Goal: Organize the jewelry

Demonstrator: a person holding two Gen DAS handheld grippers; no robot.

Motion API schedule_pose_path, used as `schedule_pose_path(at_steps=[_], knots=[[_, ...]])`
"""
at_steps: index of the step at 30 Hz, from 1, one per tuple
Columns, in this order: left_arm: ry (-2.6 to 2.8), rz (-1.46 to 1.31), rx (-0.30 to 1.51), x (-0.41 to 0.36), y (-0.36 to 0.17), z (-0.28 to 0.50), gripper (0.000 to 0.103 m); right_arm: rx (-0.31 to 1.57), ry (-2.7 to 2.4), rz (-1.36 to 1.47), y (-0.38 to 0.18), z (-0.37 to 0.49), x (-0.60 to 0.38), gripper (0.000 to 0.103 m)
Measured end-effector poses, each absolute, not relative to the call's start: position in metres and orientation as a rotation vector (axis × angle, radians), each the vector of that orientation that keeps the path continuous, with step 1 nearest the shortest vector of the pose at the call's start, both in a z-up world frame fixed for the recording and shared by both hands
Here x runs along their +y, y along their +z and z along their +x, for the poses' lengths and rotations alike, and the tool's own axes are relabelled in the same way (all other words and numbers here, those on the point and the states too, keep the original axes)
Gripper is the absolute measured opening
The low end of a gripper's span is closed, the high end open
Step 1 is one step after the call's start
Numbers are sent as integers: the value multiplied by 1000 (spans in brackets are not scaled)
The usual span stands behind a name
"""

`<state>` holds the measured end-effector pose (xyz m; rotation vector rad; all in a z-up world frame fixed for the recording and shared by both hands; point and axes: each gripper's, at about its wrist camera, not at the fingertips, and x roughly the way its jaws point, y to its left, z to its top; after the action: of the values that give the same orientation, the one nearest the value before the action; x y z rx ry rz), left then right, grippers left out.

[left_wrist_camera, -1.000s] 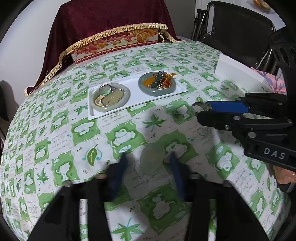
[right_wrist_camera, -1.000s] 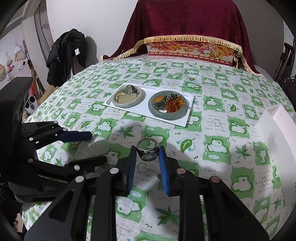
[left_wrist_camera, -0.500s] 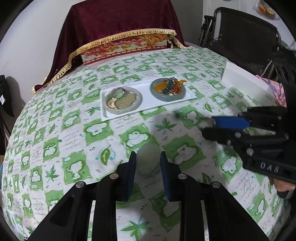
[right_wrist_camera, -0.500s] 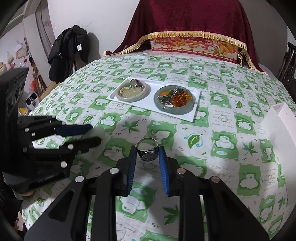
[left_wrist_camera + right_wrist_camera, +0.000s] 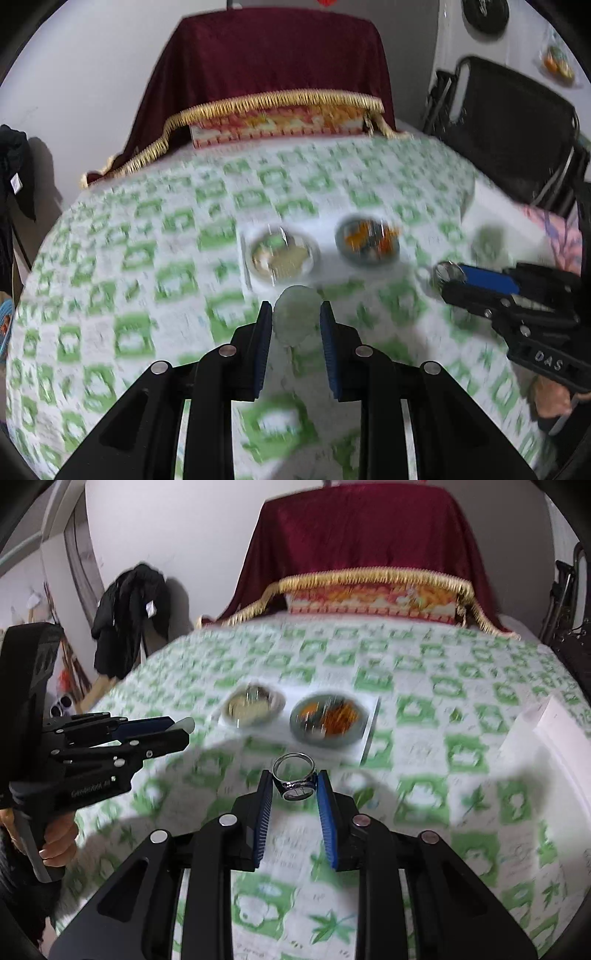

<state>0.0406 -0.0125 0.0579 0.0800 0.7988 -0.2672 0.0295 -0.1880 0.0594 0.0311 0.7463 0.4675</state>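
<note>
Left wrist view
Left gripper (image 5: 296, 319): its two blue pads were clamped on a pale green, round, flat jade stone (image 5: 295, 316).
Jade stone: it sat between the fingertips, up off the green and white frog-print tablecloth (image 5: 140, 332).
White tray (image 5: 325, 229): at 12 o'clock from the stone, blurry, with two round grey-green dishes on it.
Left dish (image 5: 282, 254): it held pale, yellowish pieces.
Right dish (image 5: 367, 242): it held orange and dark pieces.
Right gripper (image 5: 452, 280): at 3 o'clock, pinching a small shiny thing at its tip.

Right wrist view
Right gripper (image 5: 294, 794): clamped on a silver metal ring with a dark flat top (image 5: 294, 780).
Ring: tilted between the blue pads, above the cloth.
Tray: at 12 o'clock from the ring.
Left gripper: at 9 o'clock, with the pale stone poking out of its tip.
</note>
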Motion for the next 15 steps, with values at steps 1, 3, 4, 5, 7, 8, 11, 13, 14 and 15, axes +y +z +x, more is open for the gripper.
schedule_pose_path(at_steps=[1,3,4,5,7,8,11,13,14,15], knots=[[-259,85,779,-14,65,46,26,728,464,33,66,33,-188,23],[-245,97,750,-17,76,54,26,687,456,40,80,42,-189,23],[-238,99,737,-19,81,59,26,672,455,45,86,46,-189,23],[-233,99,724,-20,86,64,26,659,455,51,91,52,-189,23],[-227,88,712,-22,92,74,26,647,452,59,97,65,-187,23],[-224,80,711,-22,93,79,26,649,452,64,97,72,-186,23],[-224,46,732,-21,88,95,26,677,455,78,90,90,-183,23],[-220,37,757,-21,79,105,26,709,453,87,79,103,-181,23],[-216,37,772,-22,73,110,26,720,451,89,75,106,-181,23],[-215,37,785,-21,67,112,26,738,448,91,69,111,-181,23]])
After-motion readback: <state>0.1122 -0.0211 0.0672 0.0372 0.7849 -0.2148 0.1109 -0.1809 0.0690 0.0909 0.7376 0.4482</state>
